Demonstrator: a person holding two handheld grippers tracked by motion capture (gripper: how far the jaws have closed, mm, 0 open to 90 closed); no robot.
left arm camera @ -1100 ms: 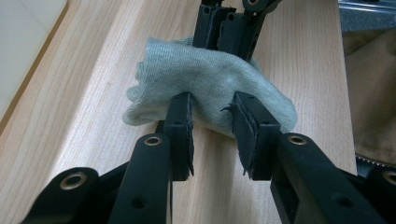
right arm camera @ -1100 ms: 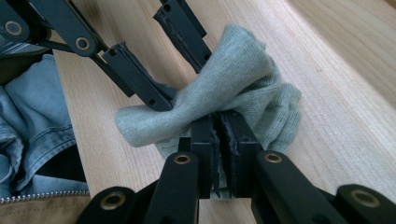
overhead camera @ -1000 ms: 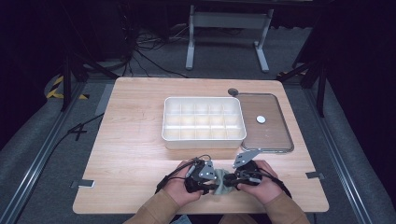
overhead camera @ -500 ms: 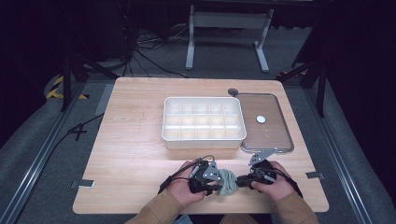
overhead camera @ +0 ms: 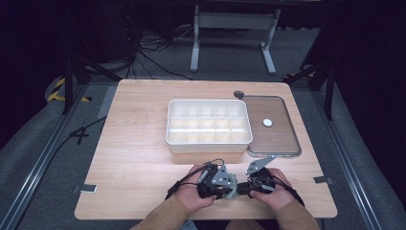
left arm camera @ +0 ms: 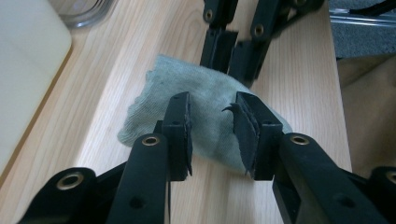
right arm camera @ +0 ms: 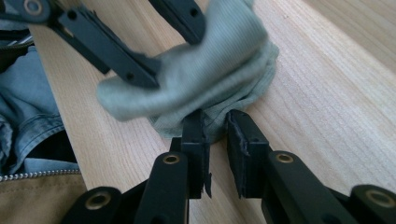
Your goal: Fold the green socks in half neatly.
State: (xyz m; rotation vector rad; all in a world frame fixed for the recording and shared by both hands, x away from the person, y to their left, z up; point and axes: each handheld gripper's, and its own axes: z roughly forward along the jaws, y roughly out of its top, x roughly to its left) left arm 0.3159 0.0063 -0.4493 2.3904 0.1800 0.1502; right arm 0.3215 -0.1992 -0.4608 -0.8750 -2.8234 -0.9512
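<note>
One grey-green cloth lay bunched near the front edge of the bench, about midway along it, between the two grippers. Left gripper stood partly open, jaws straddling the cloth; whether the pads pressed it, cannot tell. Right gripper was narrowly parted, its jaws having just been closing then easing, with a fold of cloth between the tips; a firm pinch not clear. One white compartment tray sat mid-bench. One flat lidded tray lay just beside it toward the right edge, one small white disc on it.
</note>
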